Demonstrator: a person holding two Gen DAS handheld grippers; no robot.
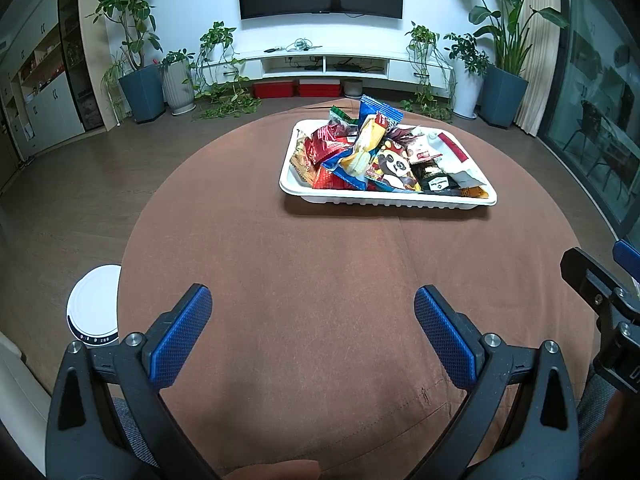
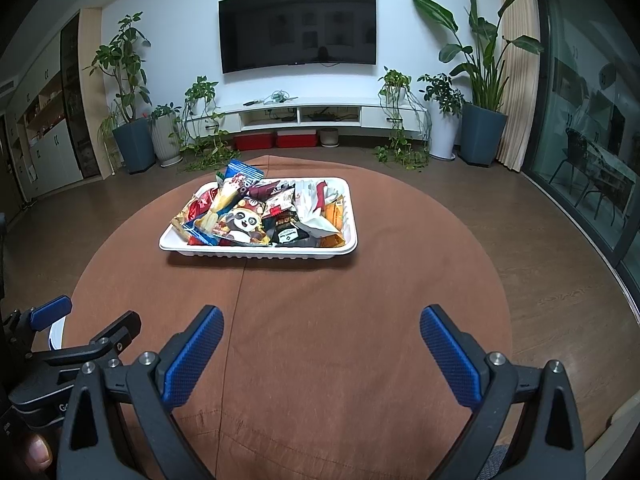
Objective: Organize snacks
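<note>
- The left claw (image 1: 313,312) hangs low over the near part of the round brown tabletop (image 1: 320,264), its blue pads (image 1: 182,336) spread wide with nothing between them.
- The right claw (image 2: 321,334) sits just beside it on the right, likewise spread wide and empty; in the left view its black frame shows at the right edge.
- A white tray (image 1: 384,197) rests on the far half of the tabletop, well apart from both claws.
- The tray is heaped with snacks (image 1: 372,152): a panda packet (image 2: 245,224) near the front, a blue packet (image 1: 378,111) standing at the back, a white pouch (image 1: 452,152) on the right side.
- On the floor left of the tabletop lies a round white disc (image 1: 94,306).
- Behind, a TV (image 2: 298,30) hangs on the wall, with plants (image 2: 124,92) on both sides.
</note>
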